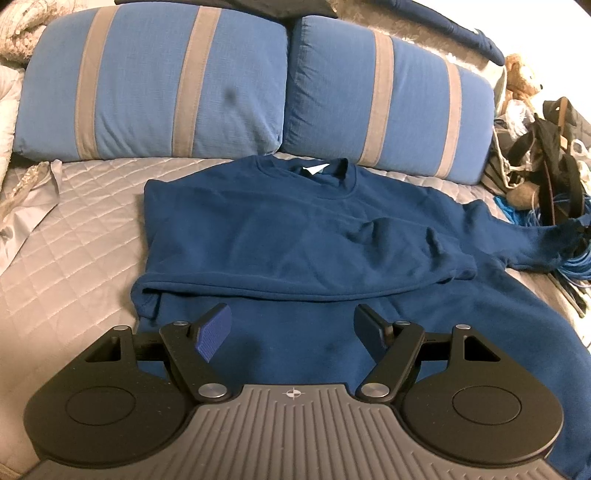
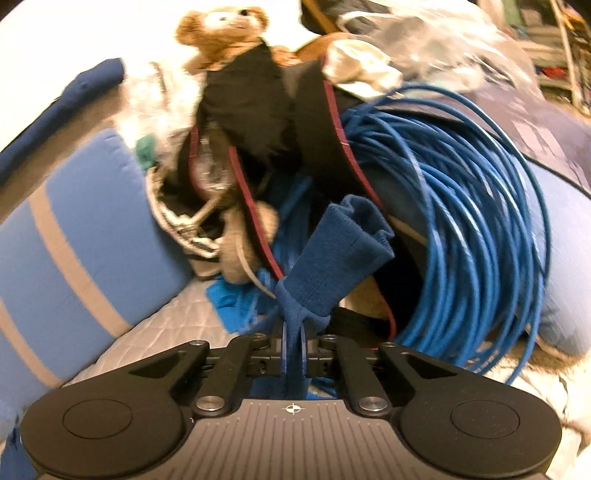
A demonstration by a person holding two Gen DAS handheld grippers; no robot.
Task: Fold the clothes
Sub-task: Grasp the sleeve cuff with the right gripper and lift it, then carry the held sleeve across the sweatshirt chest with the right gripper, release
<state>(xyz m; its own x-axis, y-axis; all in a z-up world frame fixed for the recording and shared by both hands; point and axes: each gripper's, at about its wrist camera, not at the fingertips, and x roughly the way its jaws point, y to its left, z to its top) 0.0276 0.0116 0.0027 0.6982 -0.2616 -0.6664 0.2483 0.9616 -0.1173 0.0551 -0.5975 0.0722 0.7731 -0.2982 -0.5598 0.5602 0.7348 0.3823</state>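
Fingers of the right gripper (image 2: 293, 350) sit pinched tight at the lower middle of its own view, the blue pads clamped on the ribbed cuff (image 2: 332, 251) of a navy sweatshirt sleeve, which stands up out of the jaws like a crumpled funnel. Behind the cuff, filling the right half of that frame, lies a big coil of blue cable (image 2: 480, 221), with a black bag (image 2: 258, 122) and a teddy bear (image 2: 225, 29) heaped toward the top. Over in the left wrist view, the left gripper (image 1: 291, 332) has its jaws standing wide apart with nothing between them, hovering low in the frame just above the sweatshirt's lower body. The sweatshirt (image 1: 277, 229) itself is spread on the quilted grey mattress (image 1: 74, 240) in the centre of that picture, collar toward the two striped blue pillows (image 1: 155, 85) along the top; one sleeve looks already laid across the chest, while the other stretches out to the right edge, its end raised off the bed. So the step in hand, as I read it, is folding in that second sleeve. What the next move seems to want is carrying the cuff across toward the middle of the chest, clear of the cable pile, laying it flat over the first sleeve before letting go, with the open gripper perhaps steadying the body so the cloth does not drag.
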